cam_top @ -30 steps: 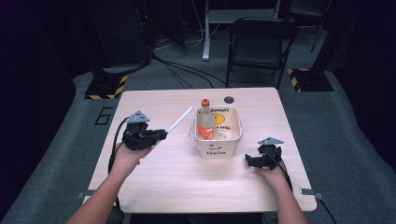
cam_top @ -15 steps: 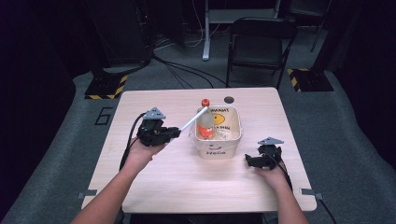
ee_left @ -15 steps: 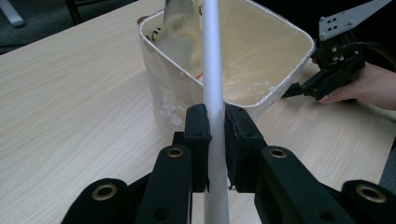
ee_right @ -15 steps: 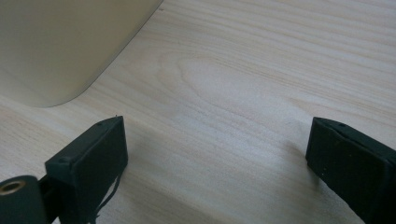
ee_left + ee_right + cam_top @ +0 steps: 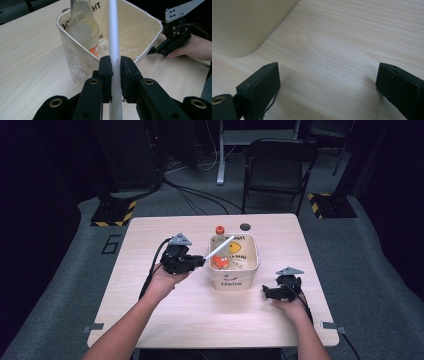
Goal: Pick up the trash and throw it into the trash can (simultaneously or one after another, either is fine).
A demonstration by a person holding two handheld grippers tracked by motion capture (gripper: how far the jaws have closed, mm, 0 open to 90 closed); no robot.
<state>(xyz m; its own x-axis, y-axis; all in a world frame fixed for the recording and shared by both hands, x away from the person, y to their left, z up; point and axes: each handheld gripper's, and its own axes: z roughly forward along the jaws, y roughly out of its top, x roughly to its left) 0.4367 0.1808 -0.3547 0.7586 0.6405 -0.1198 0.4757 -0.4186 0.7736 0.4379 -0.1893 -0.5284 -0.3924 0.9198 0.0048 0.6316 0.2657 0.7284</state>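
The left hand-held gripper (image 5: 115, 72) is clamping a white plastic tube (image 5: 113, 37) near its lower end, tip angling over the bin (image 5: 252, 265); light, stiff, probably slippery. The right hand-held gripper (image 5: 329, 87) is resting wide open, empty, right of the bin.

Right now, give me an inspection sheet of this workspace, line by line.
Surface: light wooden table, with a dark round hole near its far edge.
Job's things: white rod pointing up over the cream bin; a clear bottle with an orange cap stands inside the bin.
Clutter: nothing seen.
Grippers: left tongs shut on the white rod; right tongs open, empty, resting low on the table beside the bin.
Cables: a black cable trails from the left tongs; more cables on the floor beyond the table.
Surroundings: a folding chair, grey carpet, yellow-black striped stand feet.
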